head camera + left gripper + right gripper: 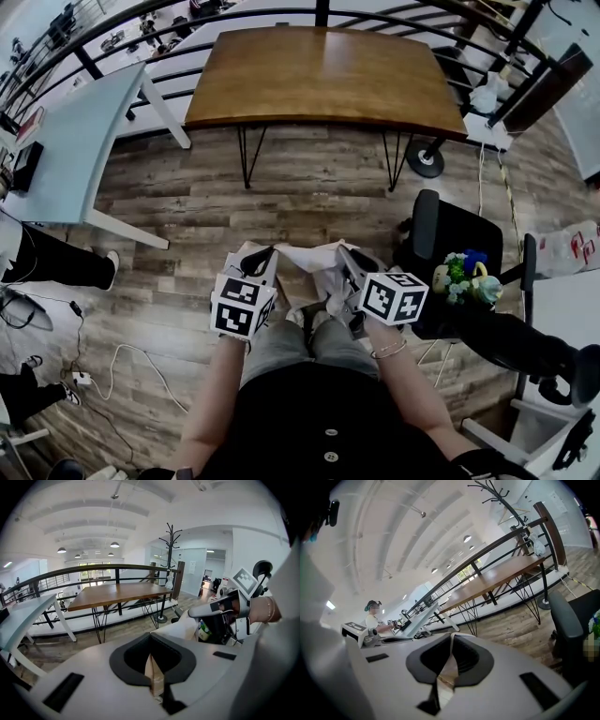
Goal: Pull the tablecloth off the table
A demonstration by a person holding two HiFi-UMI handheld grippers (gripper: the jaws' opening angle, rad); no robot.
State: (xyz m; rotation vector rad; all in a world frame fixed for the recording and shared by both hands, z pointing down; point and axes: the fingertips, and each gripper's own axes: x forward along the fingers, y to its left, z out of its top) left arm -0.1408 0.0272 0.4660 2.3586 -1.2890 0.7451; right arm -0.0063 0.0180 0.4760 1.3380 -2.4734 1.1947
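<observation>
1. Left gripper [261, 259] low and close to the body, fingers [133, 657] pinched tight on a fold of the cloth [305, 272].
2. Right gripper [349, 262] level with it and near it, fingers [469, 660] likewise clamped on a cloth edge.
3. Cloth bunched up and slung between the two grippers, above the knees; completely off the bench [323, 75].
4. Bench wooden, top fully exposed, on thin black hairpin legs, well apart from the cloth across a strip of plank floor [309, 192].
5. Left gripper view: cloth [156, 679] as a pale strip squeezed between the dark pads, more of it spreading right toward the right gripper [220, 613].
6. Right gripper view: pale cloth [447, 671] wedged in the closed gap, bench [497, 581] beyond.
7. Black chair [459, 239] just beside the right gripper, small colourful toy [464, 277] on its seat.
8. White bench [66, 141] off to the left, apart from the wooden one.
9. Second person [374, 618] seated far off in the right gripper view, details too small to tell.
</observation>
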